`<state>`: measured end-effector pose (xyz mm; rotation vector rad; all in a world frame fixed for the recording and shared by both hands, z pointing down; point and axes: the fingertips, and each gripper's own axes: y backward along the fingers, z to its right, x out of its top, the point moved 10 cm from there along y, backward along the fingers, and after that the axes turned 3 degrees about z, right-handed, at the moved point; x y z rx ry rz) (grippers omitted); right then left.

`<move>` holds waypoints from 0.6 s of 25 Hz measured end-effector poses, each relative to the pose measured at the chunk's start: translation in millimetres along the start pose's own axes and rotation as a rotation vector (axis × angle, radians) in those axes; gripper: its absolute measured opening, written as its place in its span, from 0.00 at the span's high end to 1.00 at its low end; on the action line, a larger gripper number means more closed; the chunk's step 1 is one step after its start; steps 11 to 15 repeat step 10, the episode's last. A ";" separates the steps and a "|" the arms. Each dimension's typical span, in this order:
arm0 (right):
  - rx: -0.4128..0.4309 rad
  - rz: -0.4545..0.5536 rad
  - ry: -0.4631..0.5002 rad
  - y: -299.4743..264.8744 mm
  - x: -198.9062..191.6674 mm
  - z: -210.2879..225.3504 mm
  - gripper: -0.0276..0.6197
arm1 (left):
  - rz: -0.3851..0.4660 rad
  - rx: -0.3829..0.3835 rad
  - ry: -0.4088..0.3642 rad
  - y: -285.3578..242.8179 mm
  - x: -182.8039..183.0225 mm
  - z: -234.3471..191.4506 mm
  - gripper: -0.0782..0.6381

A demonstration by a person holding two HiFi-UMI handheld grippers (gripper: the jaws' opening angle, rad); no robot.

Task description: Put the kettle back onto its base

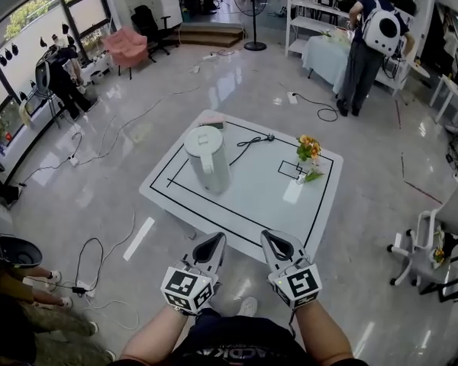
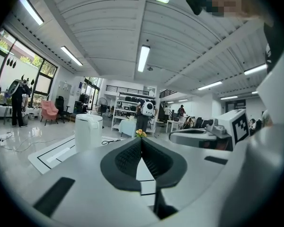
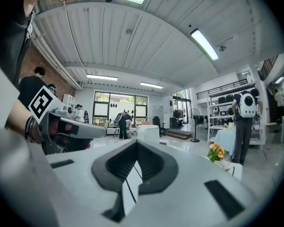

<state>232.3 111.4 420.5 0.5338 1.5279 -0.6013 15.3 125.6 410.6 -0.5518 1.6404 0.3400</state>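
Kettle (image 1: 208, 158) stands upright toward the worktop's (image 1: 252, 204) far left corner, with a black cord (image 1: 252, 140) beside it; whether its base lies beneath I cannot tell. My left gripper (image 1: 212, 240) and right gripper (image 1: 272, 237) hover short of the near edge, both pressed together and empty, because the kettle is well apart.

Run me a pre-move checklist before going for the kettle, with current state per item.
1. Left claw empty: ok, shut on nothing.
2. Right claw empty: ok, shut on nothing.
3. Claws open for a grasp: not ok, both are shut.
4. Kettle upright on the table: ok.
5. Base located: cannot tell; a pale flat thing at the table's far edge, behind the kettle, may be it.
6. Flowers clear of the kettle: ok, they stand well apart, to its right.
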 end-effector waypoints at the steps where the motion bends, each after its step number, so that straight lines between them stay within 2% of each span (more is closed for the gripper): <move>1: -0.001 0.001 -0.001 0.3 0.2 0.3 0.95 | 0.001 -0.003 -0.003 -0.8 0.7 0.3 0.89; 15: -0.001 -0.007 0.006 -4.5 -1.4 -0.2 0.95 | -0.009 -0.006 -0.004 -1.0 -2.2 -5.2 0.89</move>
